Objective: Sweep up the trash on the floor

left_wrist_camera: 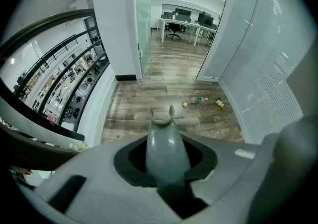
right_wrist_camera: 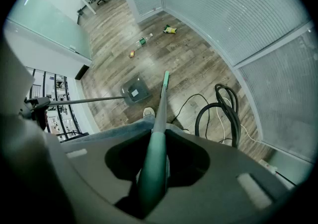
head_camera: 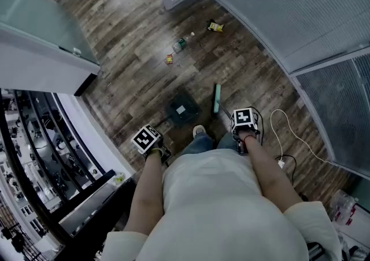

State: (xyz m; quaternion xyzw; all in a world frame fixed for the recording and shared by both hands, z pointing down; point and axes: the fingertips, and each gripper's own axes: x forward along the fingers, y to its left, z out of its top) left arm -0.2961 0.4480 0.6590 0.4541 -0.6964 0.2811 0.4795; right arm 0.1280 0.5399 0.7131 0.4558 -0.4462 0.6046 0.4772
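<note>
Nearest: left gripper (head_camera: 155, 147) clamped on one grey dustpan handle (left_wrist_camera: 166, 143), right gripper (head_camera: 244, 132) clamped on one green broom handle (right_wrist_camera: 158, 138). Past one shoe (head_camera: 199, 131), dustpan (head_camera: 182, 109) and broom head (head_camera: 217, 98) on wooden floor (head_camera: 139, 34); cables (right_wrist_camera: 223, 111) rightward. Farthest, three trash pieces lying apart: small packet (head_camera: 169, 58), bottle (head_camera: 180, 44), wrapper (head_camera: 215, 26).

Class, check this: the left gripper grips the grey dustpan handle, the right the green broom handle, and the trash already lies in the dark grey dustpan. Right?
Wrong on the trash: the head view shows the clear plastic bottle, yellow wrapper and small red scrap on the wooden floor beyond the dark grey dustpan. The rest stands.
</note>
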